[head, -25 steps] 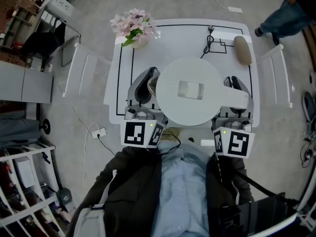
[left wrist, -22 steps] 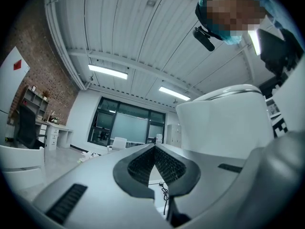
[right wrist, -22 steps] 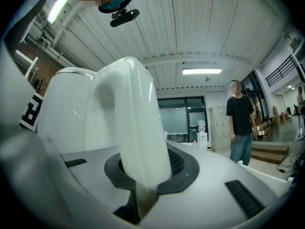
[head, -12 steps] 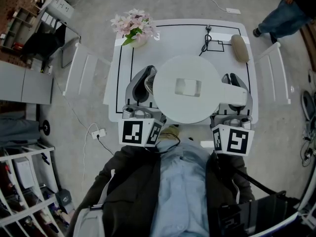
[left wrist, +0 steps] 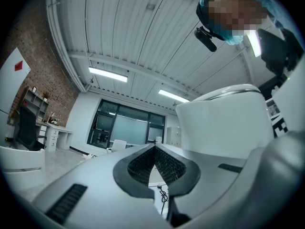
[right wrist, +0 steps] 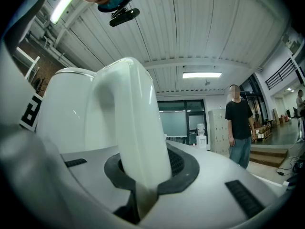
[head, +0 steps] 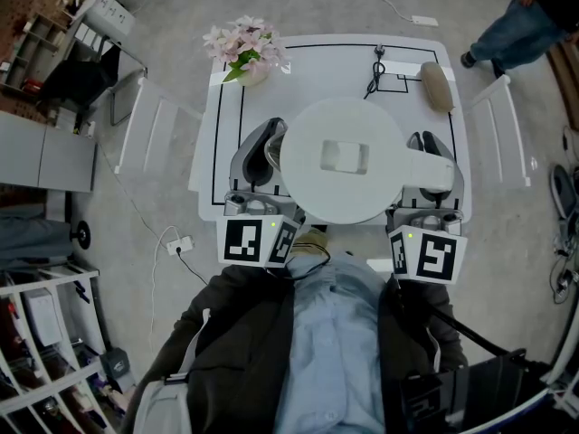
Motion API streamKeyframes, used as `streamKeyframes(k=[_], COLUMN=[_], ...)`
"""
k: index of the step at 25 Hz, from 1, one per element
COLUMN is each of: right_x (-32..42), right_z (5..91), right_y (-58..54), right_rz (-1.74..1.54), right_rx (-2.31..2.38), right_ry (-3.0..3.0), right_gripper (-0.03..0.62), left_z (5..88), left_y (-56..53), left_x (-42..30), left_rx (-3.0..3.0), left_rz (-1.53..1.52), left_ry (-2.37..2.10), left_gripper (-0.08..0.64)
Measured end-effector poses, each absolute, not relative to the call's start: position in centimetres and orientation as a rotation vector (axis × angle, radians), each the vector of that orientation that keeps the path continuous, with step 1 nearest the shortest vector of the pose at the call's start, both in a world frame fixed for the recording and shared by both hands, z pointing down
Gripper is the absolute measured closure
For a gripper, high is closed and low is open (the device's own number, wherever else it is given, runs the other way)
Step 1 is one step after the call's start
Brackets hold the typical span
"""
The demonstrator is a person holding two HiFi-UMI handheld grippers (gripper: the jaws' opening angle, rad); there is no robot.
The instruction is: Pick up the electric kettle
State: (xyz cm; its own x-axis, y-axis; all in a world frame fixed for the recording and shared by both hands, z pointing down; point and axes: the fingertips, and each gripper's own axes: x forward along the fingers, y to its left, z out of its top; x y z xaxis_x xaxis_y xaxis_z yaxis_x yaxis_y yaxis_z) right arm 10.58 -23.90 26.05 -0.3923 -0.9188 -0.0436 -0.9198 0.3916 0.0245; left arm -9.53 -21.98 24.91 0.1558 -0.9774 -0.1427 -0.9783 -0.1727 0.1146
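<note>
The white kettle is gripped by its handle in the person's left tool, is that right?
No, the side is wrong: the white kettle is gripped by its handle in the person's right tool. The right gripper view shows the handle clamped between that tool's pads. The left gripper view shows the left tool shut on nothing, beside the kettle's body.

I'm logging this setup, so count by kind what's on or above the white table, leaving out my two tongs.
electric kettle: 1
bunch of pink flowers: 1
tan oblong object: 1
black cable: 1
Total: 4
</note>
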Motion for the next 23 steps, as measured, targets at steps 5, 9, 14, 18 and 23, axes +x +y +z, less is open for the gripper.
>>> streamKeyframes(k=[5, 9, 14, 18, 23], right_x=[10.33, 10.17, 10.09, 10.10, 10.23], right_z=[26.00, 26.04, 26.17, 26.35, 26.56], right_y=[-23.52, -23.47, -23.58, -23.78, -24.17], right_rz=[0.075, 0.073, 0.072, 0.063, 0.059], right_rx=[-1.721, -1.721, -1.723, -1.726, -1.732], right_ry=[2.611, 2.609, 2.608, 2.606, 2.603], right_gripper=[0.534, 0.534, 0.534, 0.534, 0.534], left_z=[24.80, 24.86, 24.94, 25.06, 25.31], left_y=[-21.61, -21.56, -21.69, -21.91, -22.37], left_x=[-9.80, -9.98, -10.09, -10.08, -10.00], left_rx=[-2.384, -2.384, -2.385, -2.389, -2.393], left_rz=[0.295, 0.298, 0.298, 0.297, 0.296], left_ry=[2.018, 2.018, 2.017, 2.016, 2.018], left_gripper=[0.557, 0.557, 0.557, 0.557, 0.557])
